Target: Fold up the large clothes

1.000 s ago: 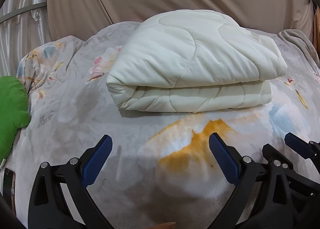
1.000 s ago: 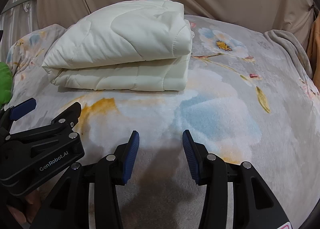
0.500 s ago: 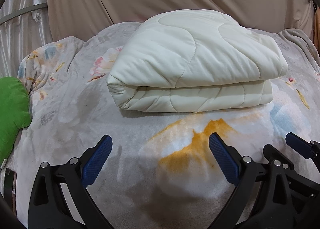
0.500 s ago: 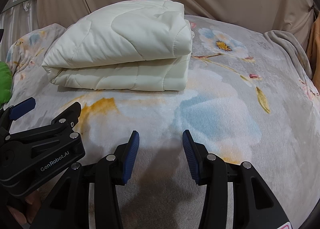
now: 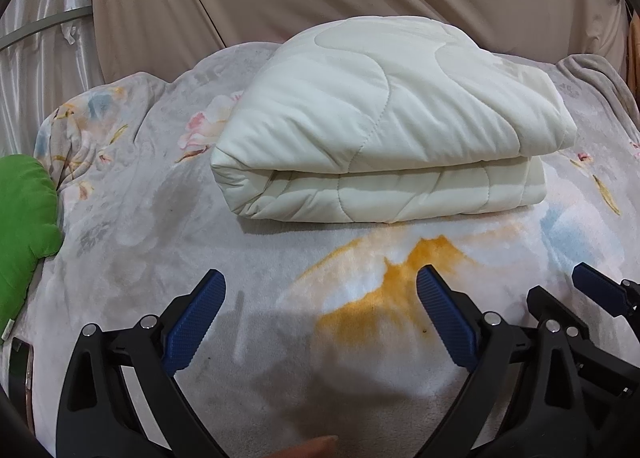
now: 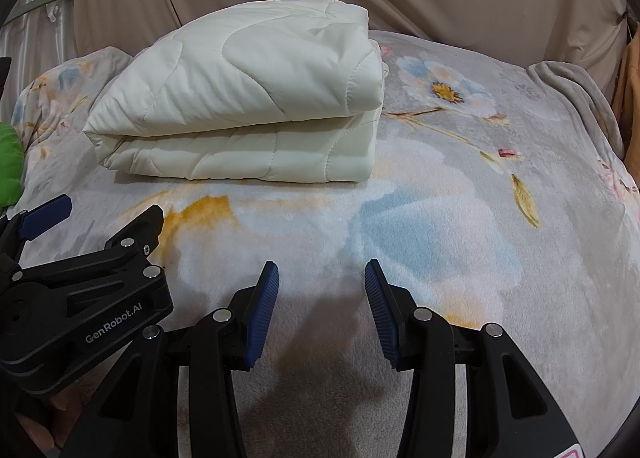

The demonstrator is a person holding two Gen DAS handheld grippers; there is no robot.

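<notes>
Nothing has shifted: the folded quilt [image 5: 384, 122] stays on the blanket [image 5: 160, 218]; left gripper [image 5: 320, 298] and right gripper [image 6: 320, 290] remain open, empty.

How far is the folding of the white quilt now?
Done: the white quilt lies folded in neat layers on the floral blanket. In hand: nothing; the left gripper and right gripper are open and empty. Left: apparently nothing visible.

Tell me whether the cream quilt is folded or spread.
Folded: the cream quilt lies as a compact stack of layers on the floral blanket.
</notes>
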